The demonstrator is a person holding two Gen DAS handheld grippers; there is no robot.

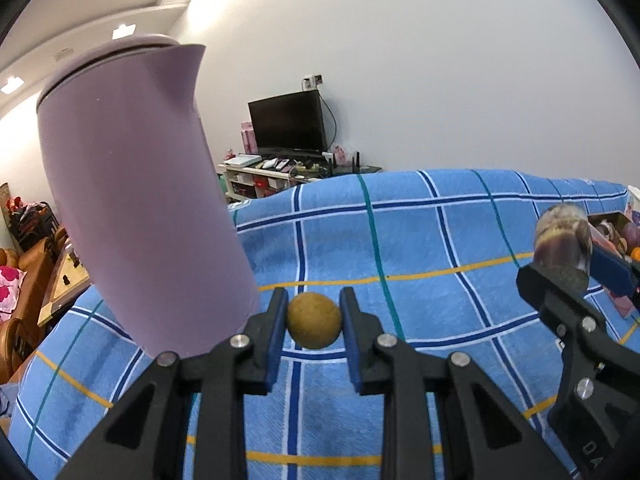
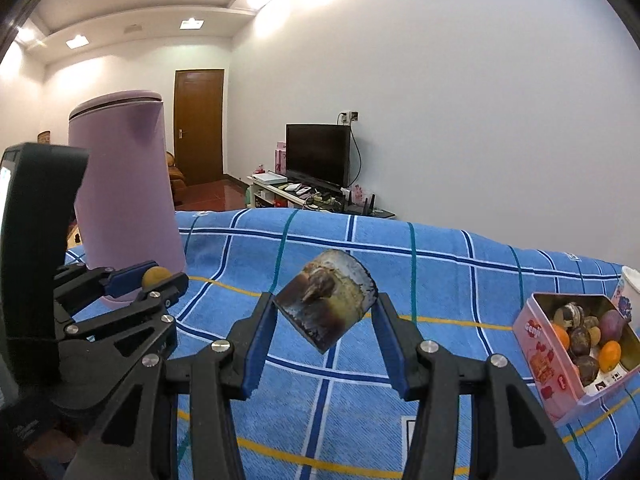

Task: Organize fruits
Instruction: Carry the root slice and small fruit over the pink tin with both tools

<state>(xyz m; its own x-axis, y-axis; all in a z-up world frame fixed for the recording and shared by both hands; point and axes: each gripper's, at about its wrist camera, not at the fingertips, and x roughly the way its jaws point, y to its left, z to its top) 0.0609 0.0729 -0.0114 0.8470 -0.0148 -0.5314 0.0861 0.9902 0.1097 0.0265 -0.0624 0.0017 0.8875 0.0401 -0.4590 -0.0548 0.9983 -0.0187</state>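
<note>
Two fruits are in hand at once. Nearest in the left wrist view, the left gripper (image 1: 314, 320) is clamped on a small brown round fruit (image 1: 314, 321), held low over the blue checked cloth (image 1: 440, 240) just beside the lilac kettle (image 1: 132, 200). In the right wrist view, the right gripper (image 2: 326, 320) is closed on a mottled dark chunk (image 2: 327, 304), blocky and tilted, lifted clear of the cloth; what kind of fruit it is I cannot tell. Farther right sits the pink tin (image 2: 536, 344), open and already holding a heap of dark, orange and purple fruits. Judging by that, the sorting looks well advanced: these two pieces remain to go in, and no other loose fruit shows on the cloth.
</note>
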